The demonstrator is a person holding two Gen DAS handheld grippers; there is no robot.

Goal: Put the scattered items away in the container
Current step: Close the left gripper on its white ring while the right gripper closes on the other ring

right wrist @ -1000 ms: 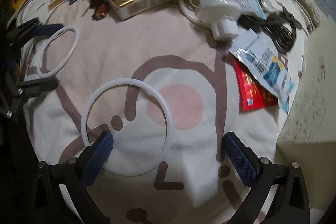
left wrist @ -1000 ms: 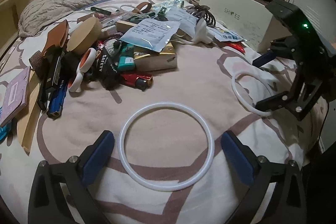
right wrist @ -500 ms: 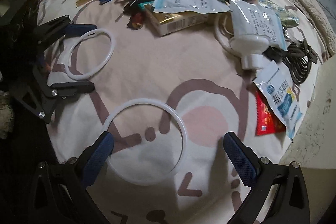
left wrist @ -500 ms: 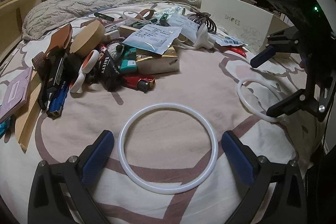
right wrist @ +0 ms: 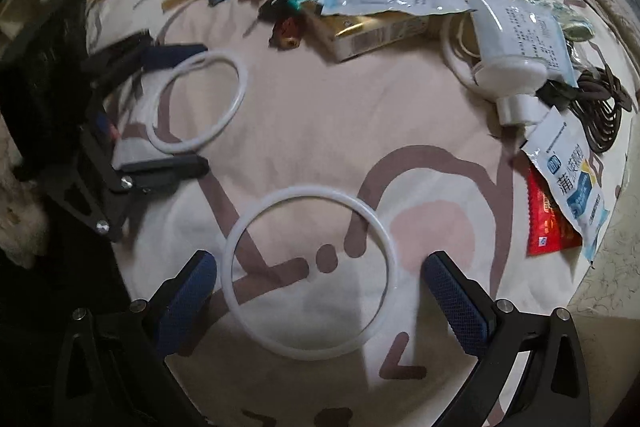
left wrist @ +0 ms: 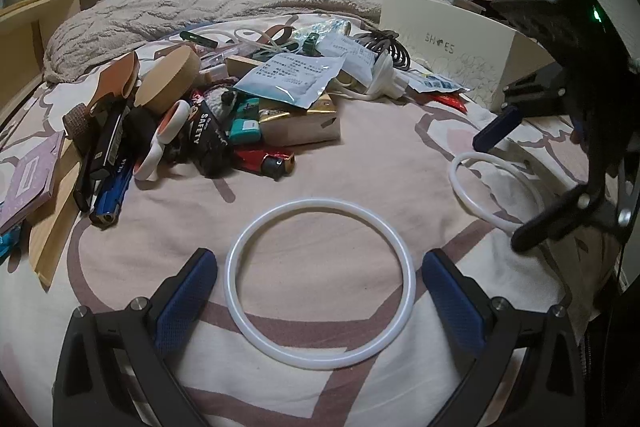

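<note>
Two white rings lie flat on the pink bedspread. My left gripper (left wrist: 319,259) is open, its blue pads either side of one ring (left wrist: 322,202) and apart from it. My right gripper (right wrist: 320,261) is open too and straddles the other ring (right wrist: 310,191) without touching it. Each view shows the other side: the right gripper (left wrist: 500,191) over its ring (left wrist: 456,183), the left gripper (right wrist: 200,105) around its ring (right wrist: 243,87). A white shoe box (left wrist: 448,43) stands at the back right. A pile of scattered items (left wrist: 200,107) lies at the back left.
The pile holds a red lighter (left wrist: 264,161), a gold carton (left wrist: 300,127), a printed pouch (left wrist: 292,75), a white tube (right wrist: 516,67) and a dark coiled cable (right wrist: 600,107). Red and blue sachets (right wrist: 568,195) lie by the box. A rumpled blanket (left wrist: 160,3) lies behind.
Both grippers have drawn back and lifted slightly, so each view takes in more of the bed. The right ring now sits centred between the right fingers. Neither ring has moved.
</note>
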